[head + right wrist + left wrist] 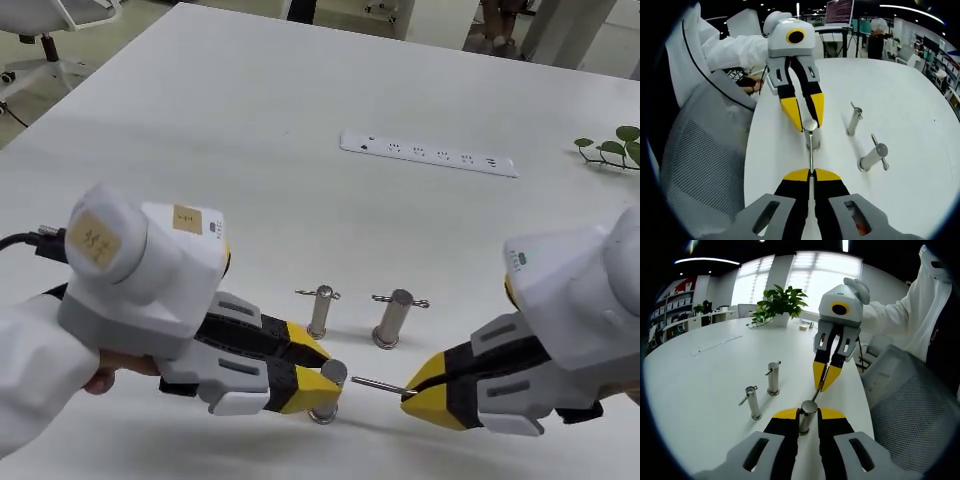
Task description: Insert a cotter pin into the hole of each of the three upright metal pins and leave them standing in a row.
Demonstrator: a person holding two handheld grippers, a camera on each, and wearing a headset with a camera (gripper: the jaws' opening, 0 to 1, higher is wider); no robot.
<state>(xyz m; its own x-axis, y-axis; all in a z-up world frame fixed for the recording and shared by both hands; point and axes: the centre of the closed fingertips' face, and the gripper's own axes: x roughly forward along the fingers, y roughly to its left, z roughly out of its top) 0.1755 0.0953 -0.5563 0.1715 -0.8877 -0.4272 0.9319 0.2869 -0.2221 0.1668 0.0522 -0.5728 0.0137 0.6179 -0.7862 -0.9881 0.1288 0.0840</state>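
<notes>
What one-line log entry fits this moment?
left hand-held gripper: shut on front metal pin | right hand-held gripper: shut on cotter pin, tip at that pin | rear pins: cotter-pinned

Three metal pins (392,318), seemingly three cotter pins (378,383).

Grey upright metal pin nearest person (334,372): shaft and base mostly hidden behind yellow tips of left tongs (322,372) in head view; lower shaft hidden between those tips in left gripper view. Thin steel cotter pin (378,384): rear end hidden inside right tongs (415,388); whether its point has entered pin's hole, too small to tell. Right tongs' body cut by head view's right edge. Green leafy plant (612,148) cut by that edge too. White power strip (428,154) on white desk (250,120): socket detail too small.
</notes>
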